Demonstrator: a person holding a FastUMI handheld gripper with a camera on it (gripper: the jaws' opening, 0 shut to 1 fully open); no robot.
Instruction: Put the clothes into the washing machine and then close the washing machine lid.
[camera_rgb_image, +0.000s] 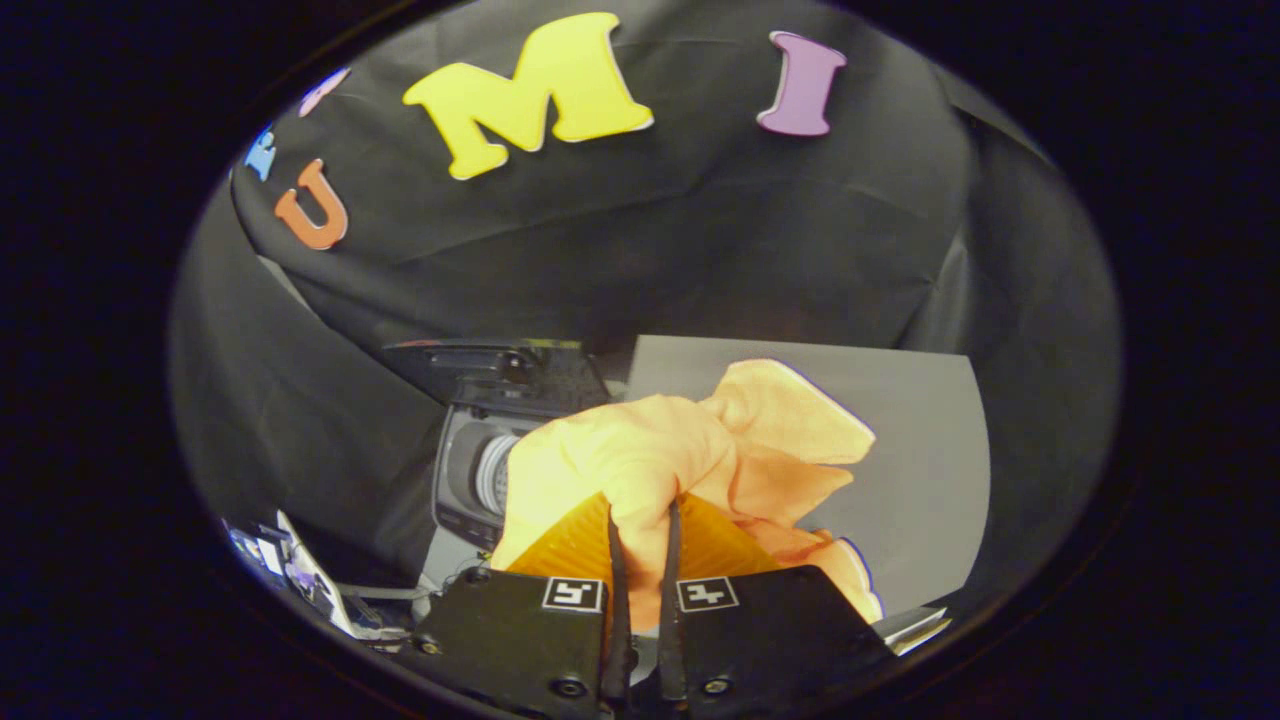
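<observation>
Between fingers of gripper (640, 540): orange cloth (690, 450), pinched near-closed, held up over grey desk (920, 470), washing machine (480, 470) w/ lid (500, 375) up just beyond-left; step: carrying to load; next: swing left, drop cloth into drum opening.

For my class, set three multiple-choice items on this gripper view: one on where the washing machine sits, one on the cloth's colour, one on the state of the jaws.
1. Where is the washing machine relative to the cloth?
A. Behind it, partly hidden
B. On top of it
C. Between the jaws

2. What colour is the cloth?
A. Blue
B. Orange
C. White

3. What is the gripper doing?
A. Open, holding nothing
B. Shut on the machine's lid
C. Shut on the cloth

Answers:
1 A, the cloth covers one side of the machine's round opening beyond the jaws.
2 B, the fabric is plainly orange.
3 C, both jaws press a fold of cloth between them, lifted above the grey table.
</observation>
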